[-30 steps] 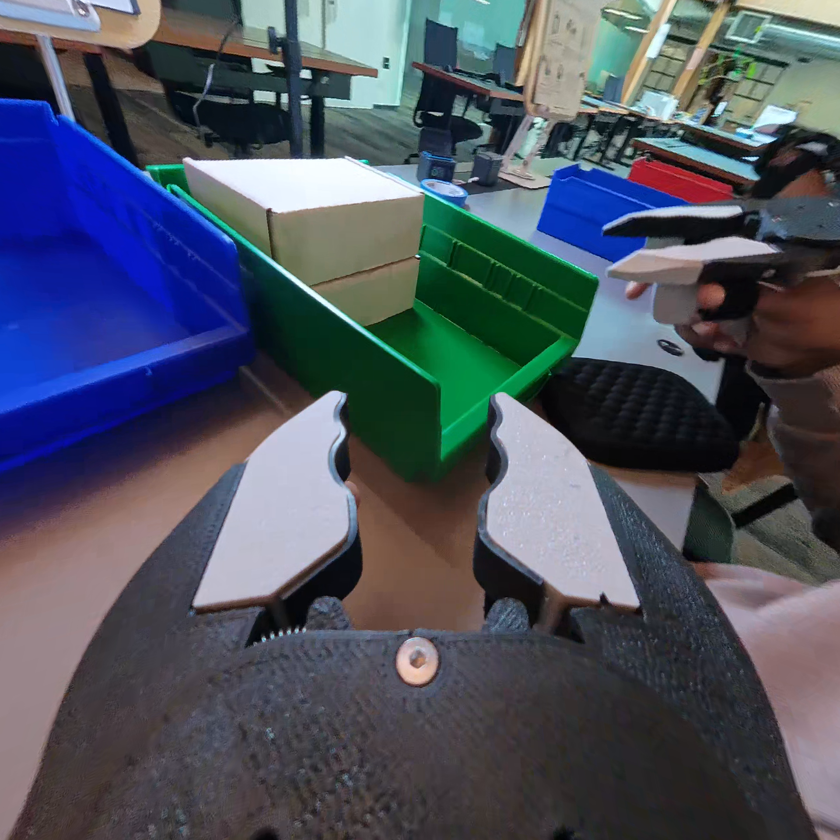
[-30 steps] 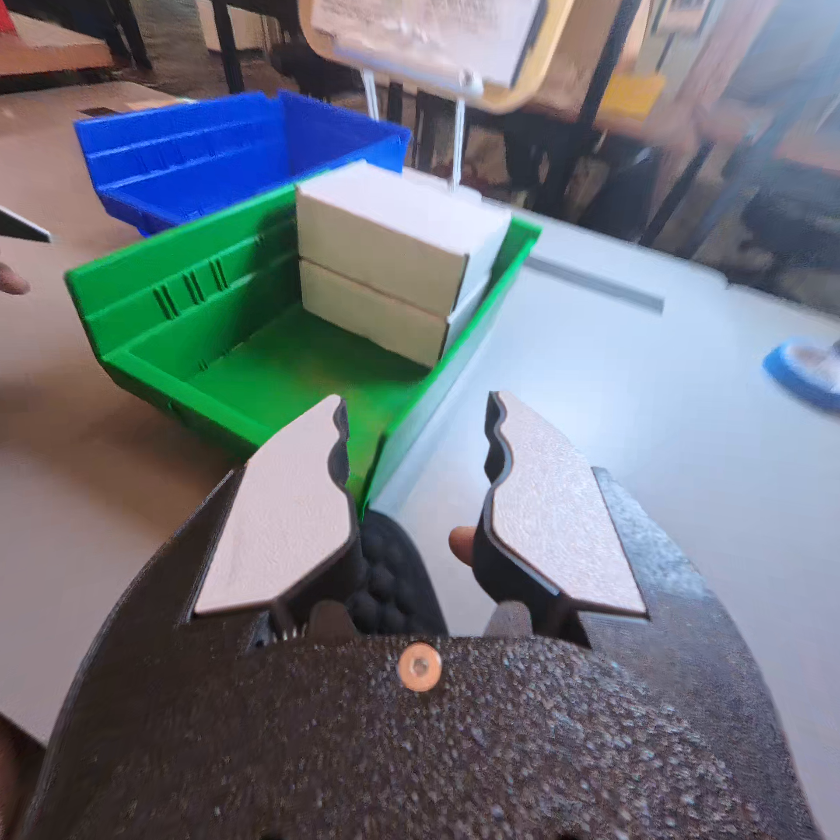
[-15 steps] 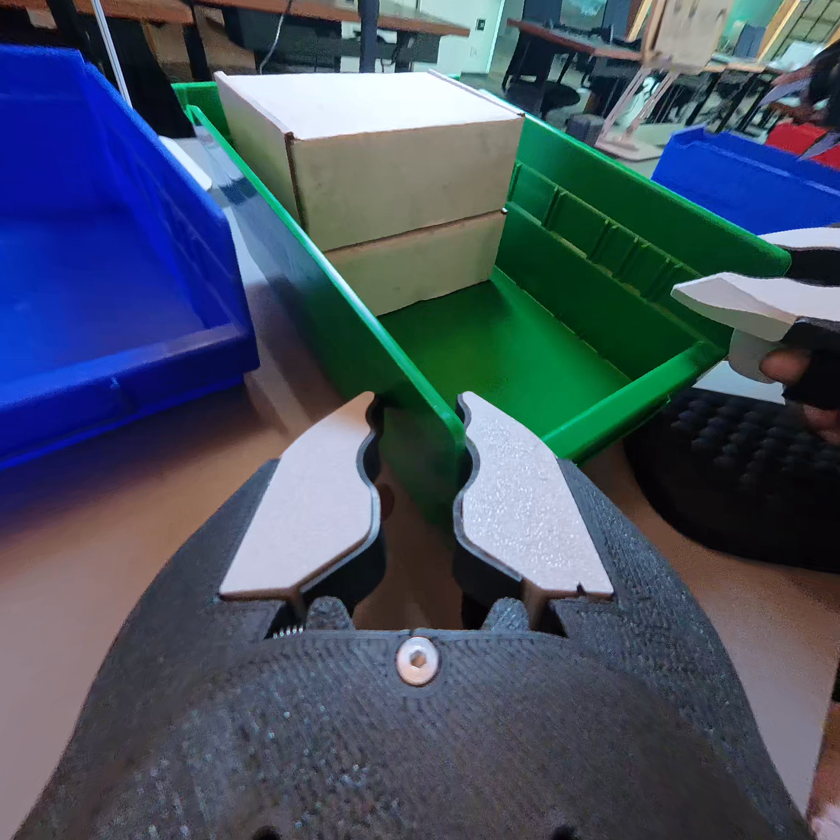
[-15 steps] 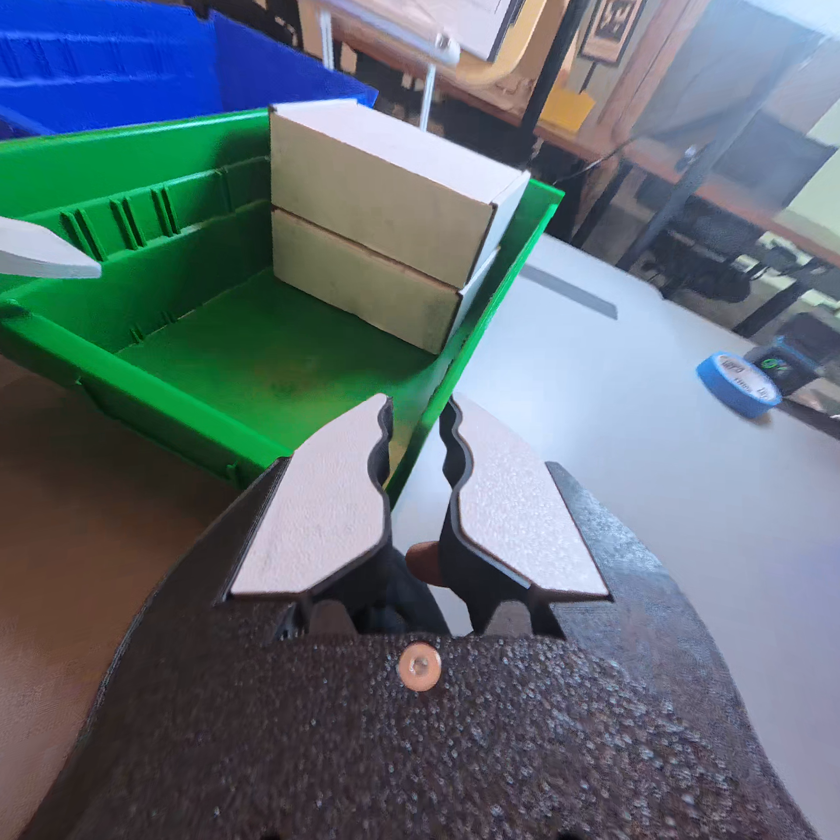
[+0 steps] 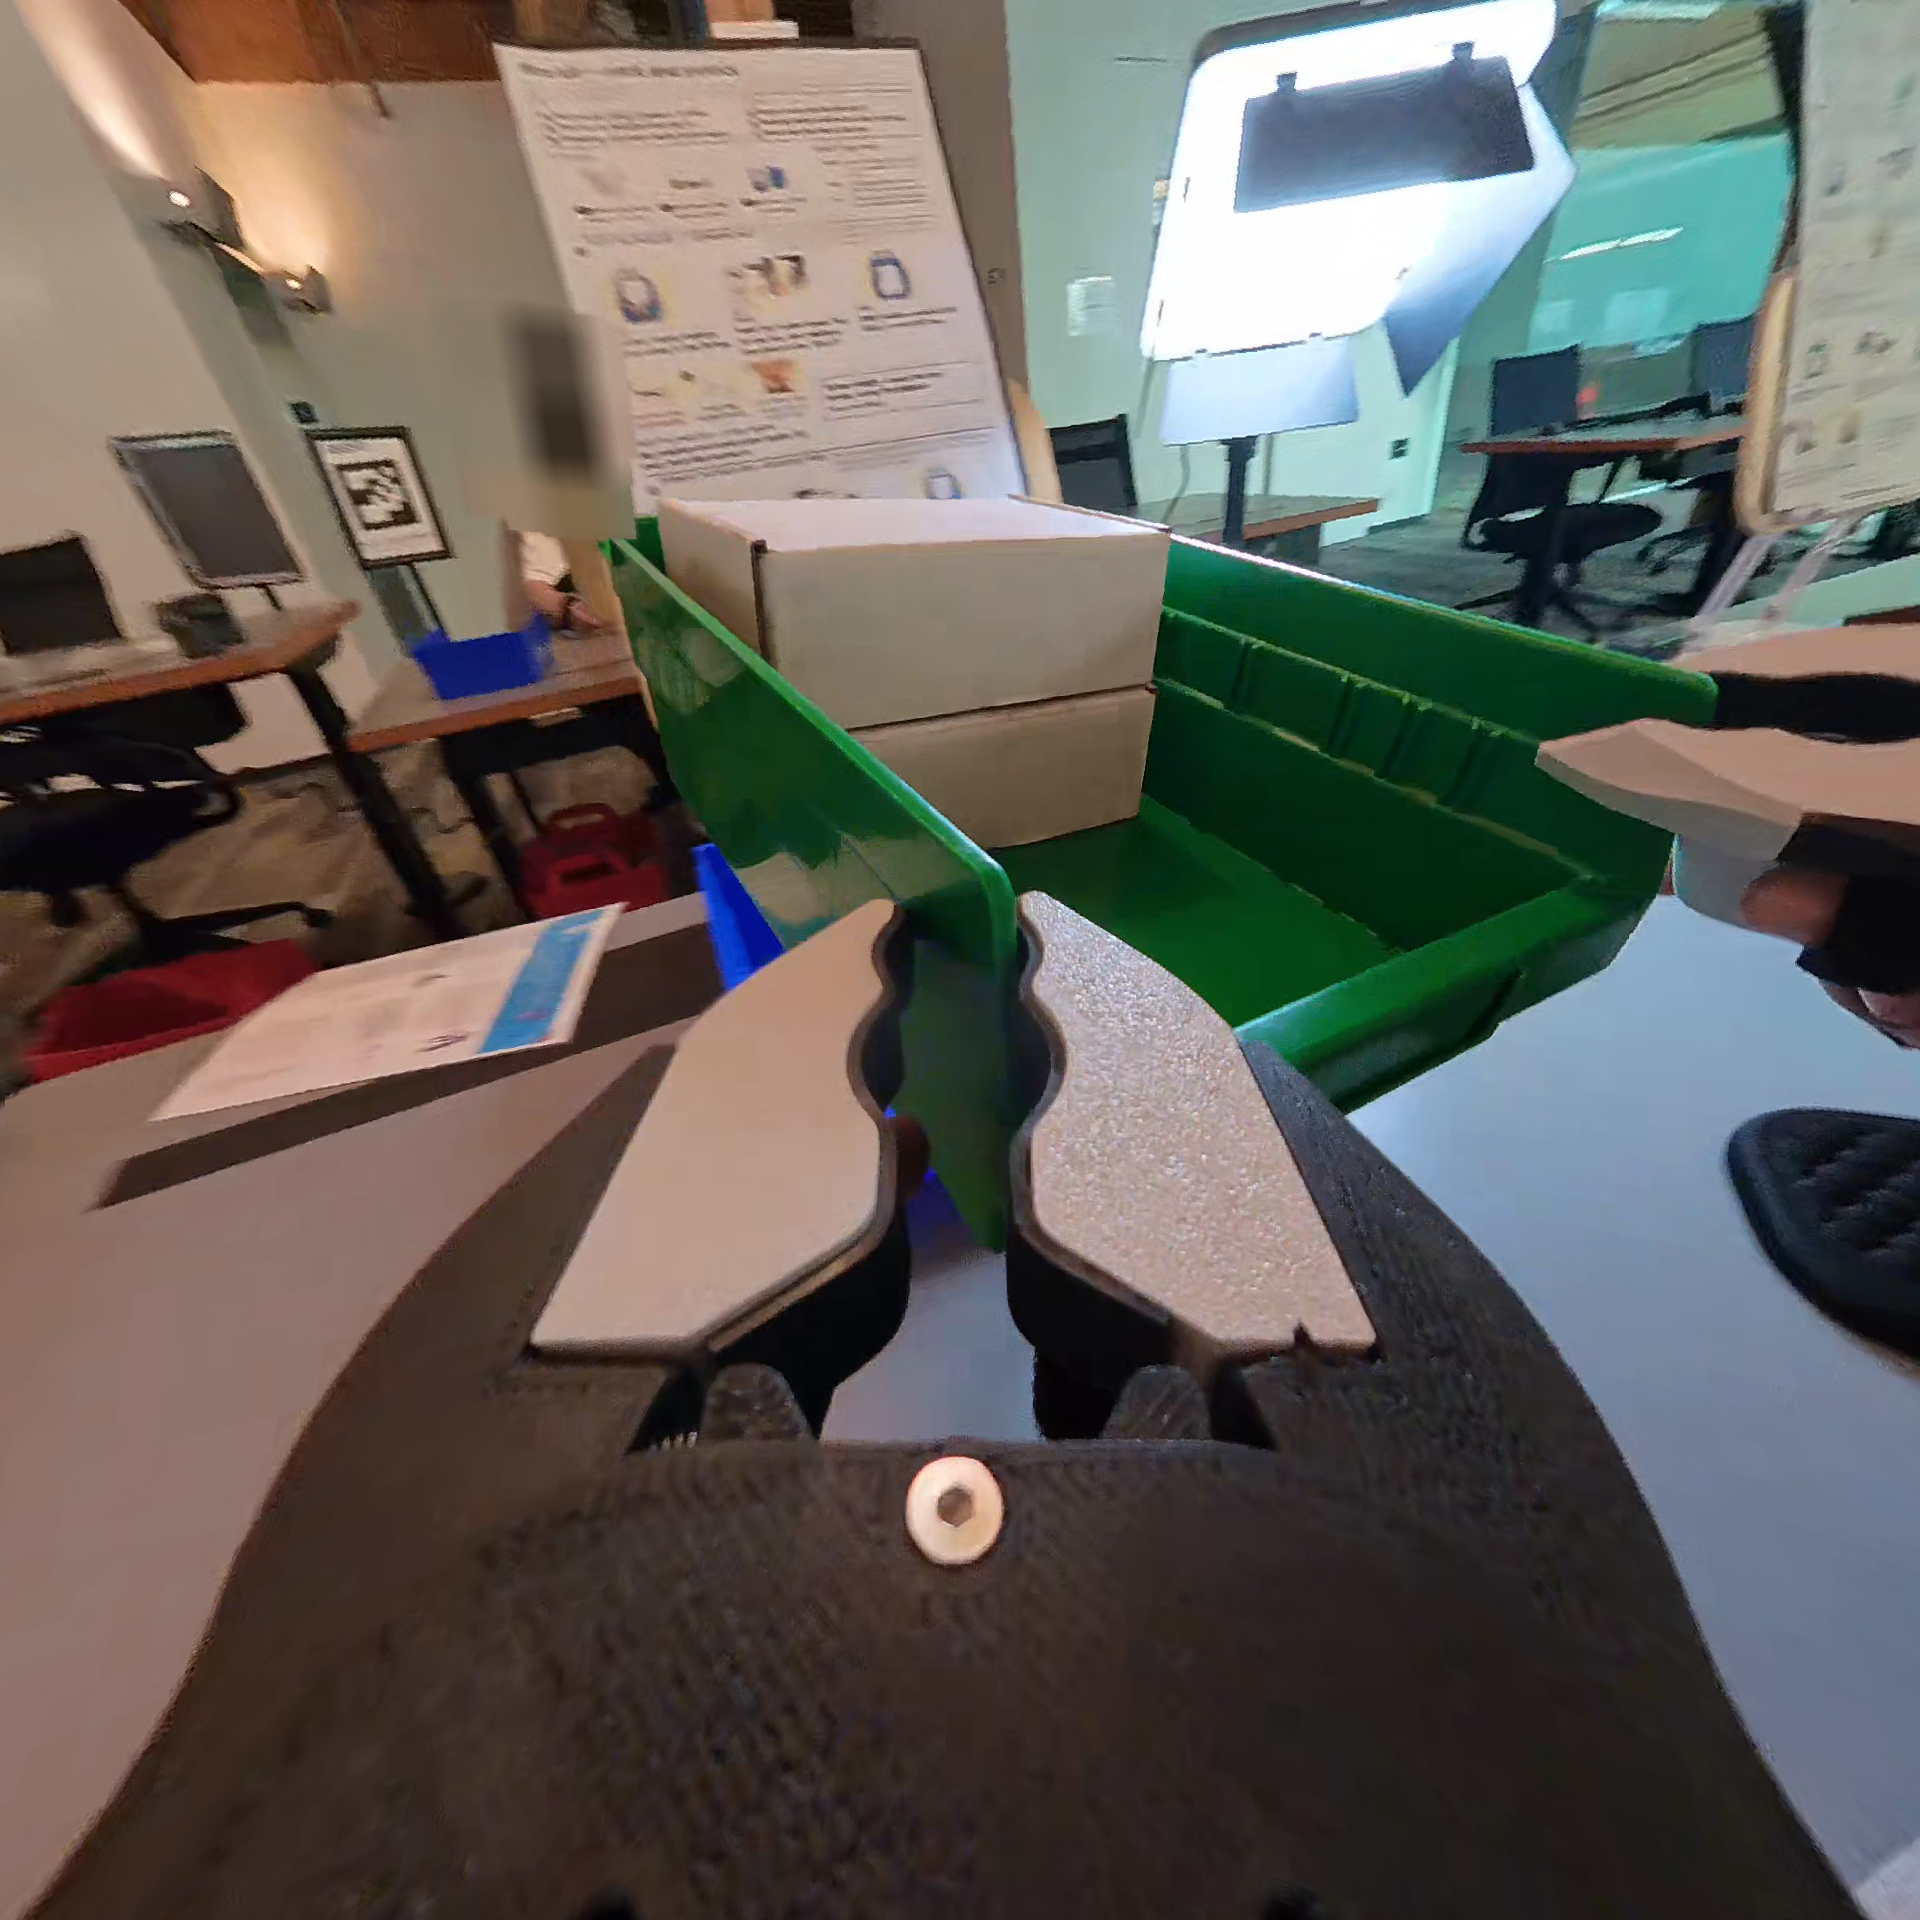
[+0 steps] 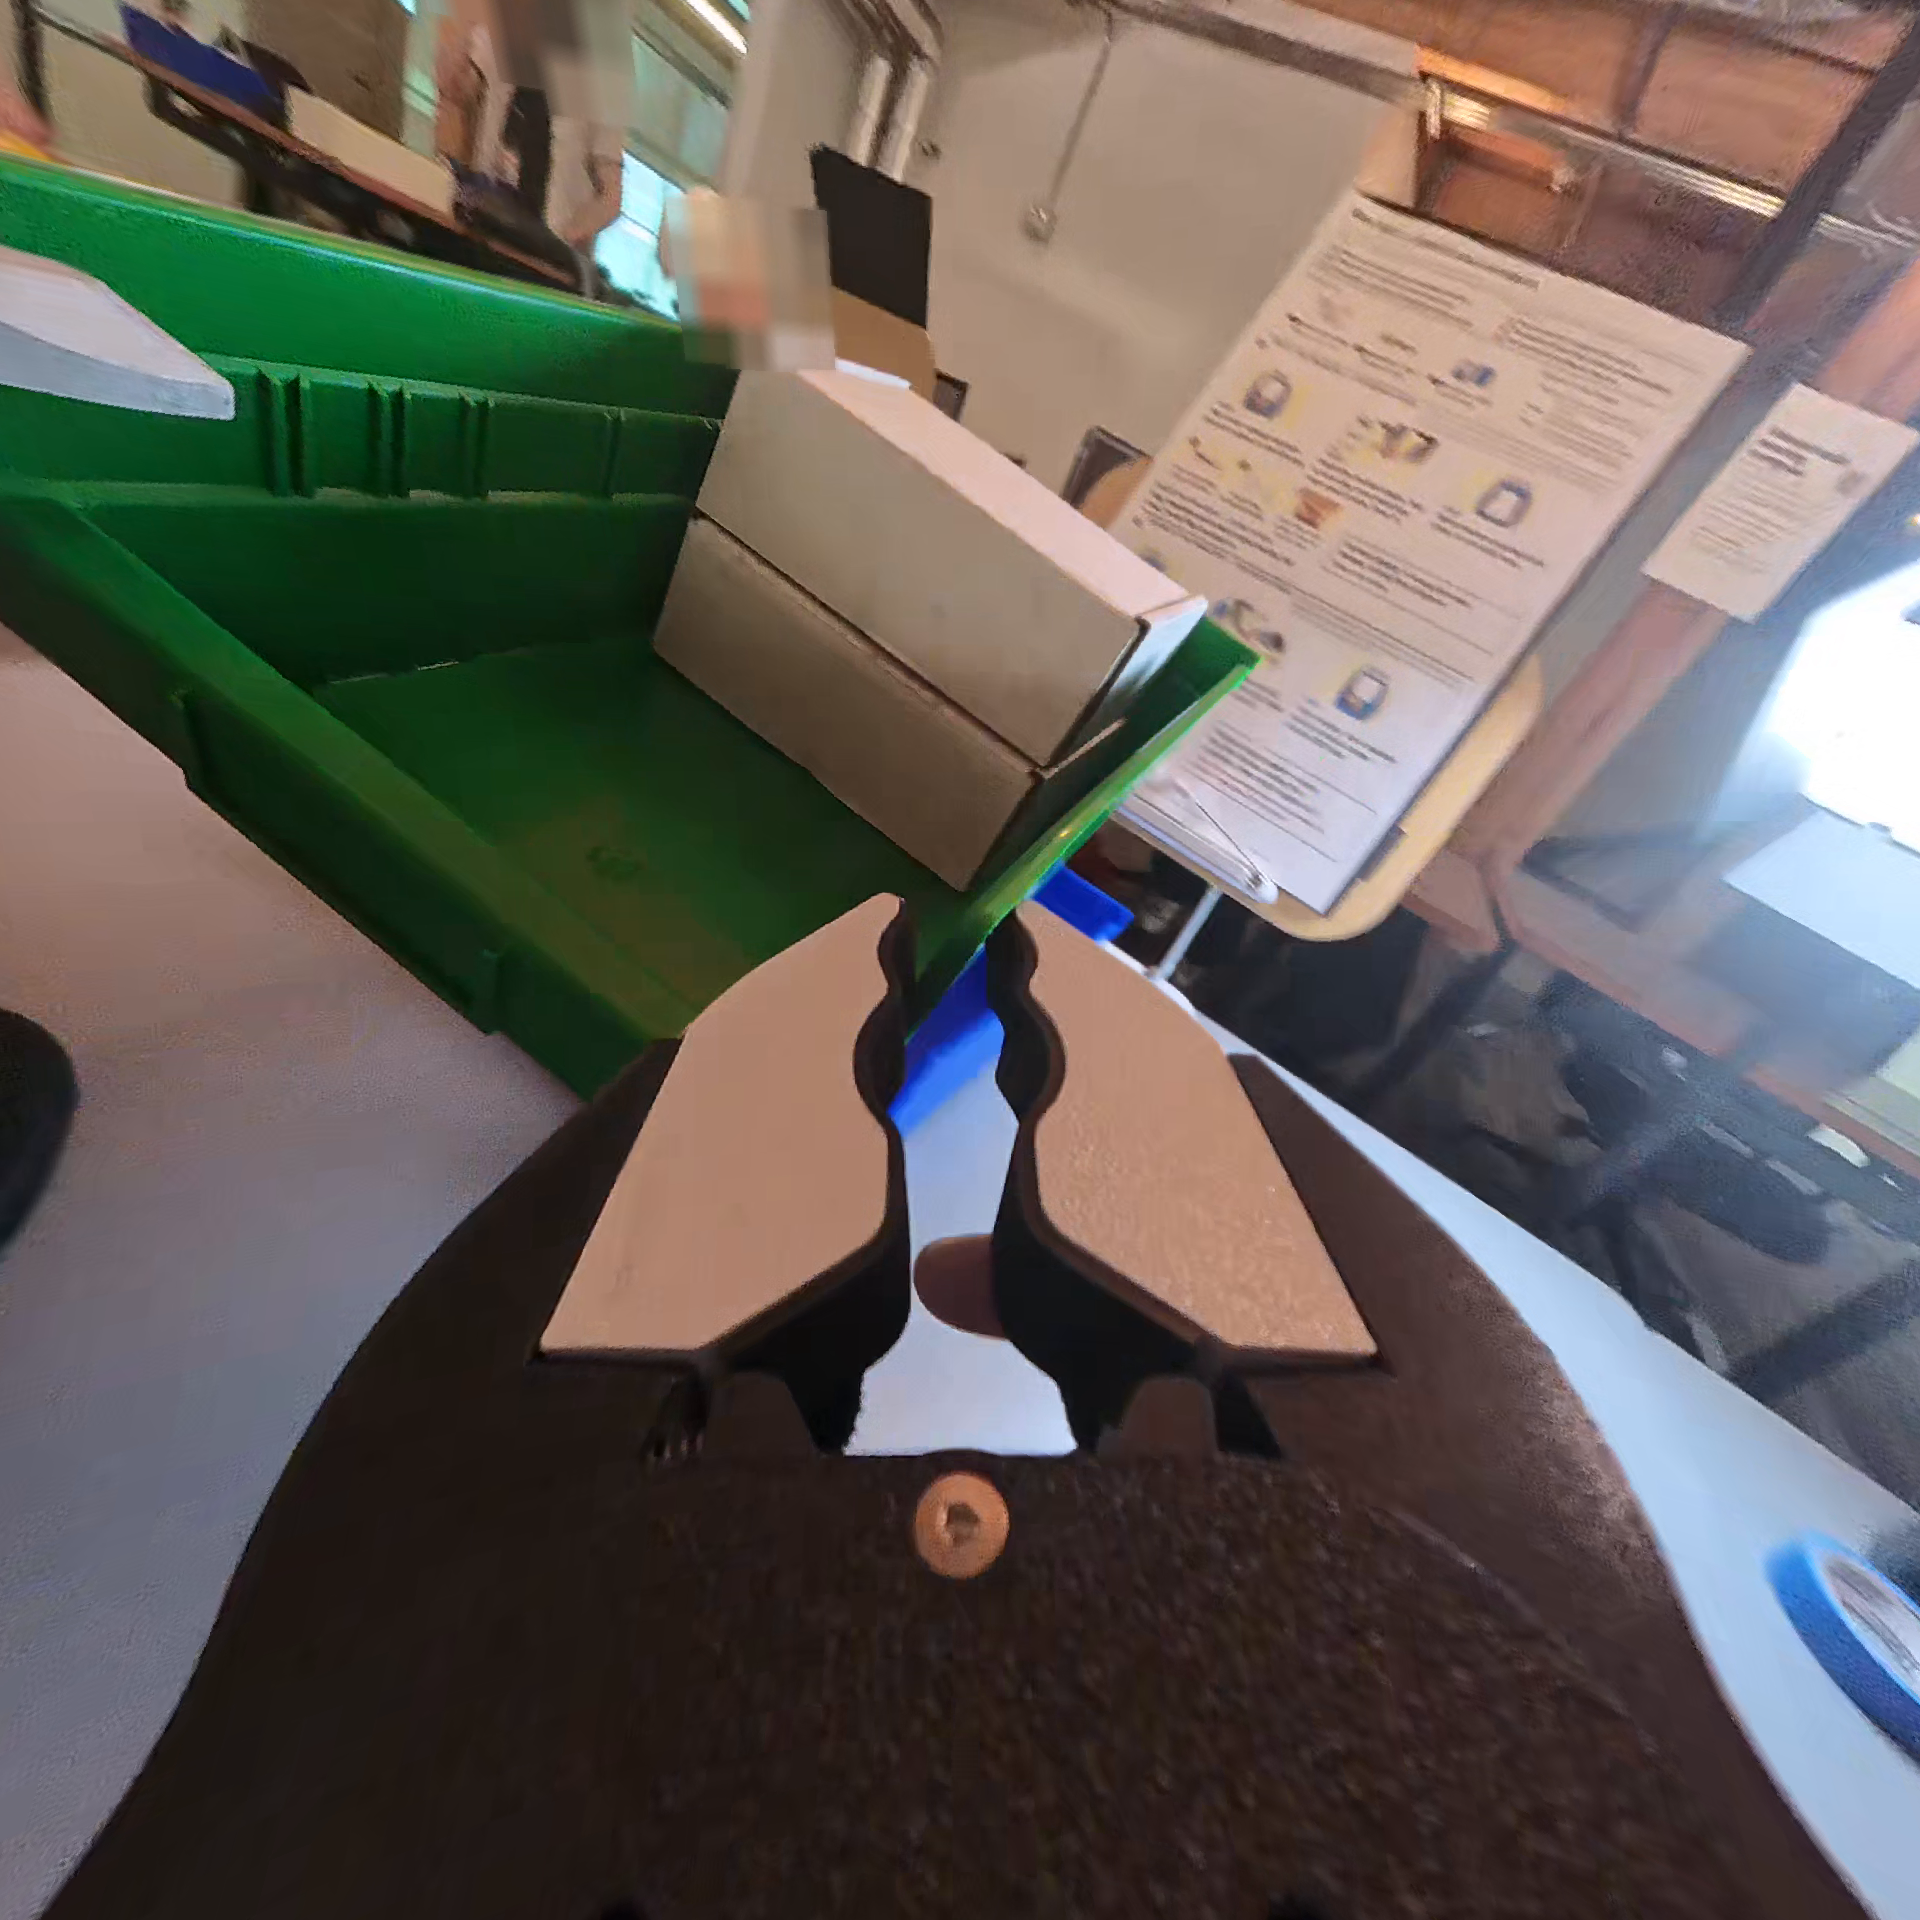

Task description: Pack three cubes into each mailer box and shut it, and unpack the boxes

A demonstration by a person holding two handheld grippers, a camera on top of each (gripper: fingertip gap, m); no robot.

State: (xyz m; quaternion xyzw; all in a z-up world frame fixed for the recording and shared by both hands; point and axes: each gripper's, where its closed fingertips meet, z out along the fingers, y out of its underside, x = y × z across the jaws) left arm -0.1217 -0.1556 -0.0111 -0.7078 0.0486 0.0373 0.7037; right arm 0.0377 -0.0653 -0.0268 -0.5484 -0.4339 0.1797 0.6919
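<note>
Left wrist view: the left gripper (image 5: 951, 1023) is clamped on the near-left wall of the green bin (image 5: 1382, 1023), which is tilted off the table; two closed mailer boxes (image 5: 956, 665) sit stacked at the bin's far end. Right wrist view: the right gripper (image 6: 940, 1003) pinches the bin's opposite wall. No cubes show, so unpacking likely remains.

Black textured gripper (image 5: 956, 997) bodies, grey fingers (image 5: 1164, 1143), one screw (image 5: 954, 1509).
</note>
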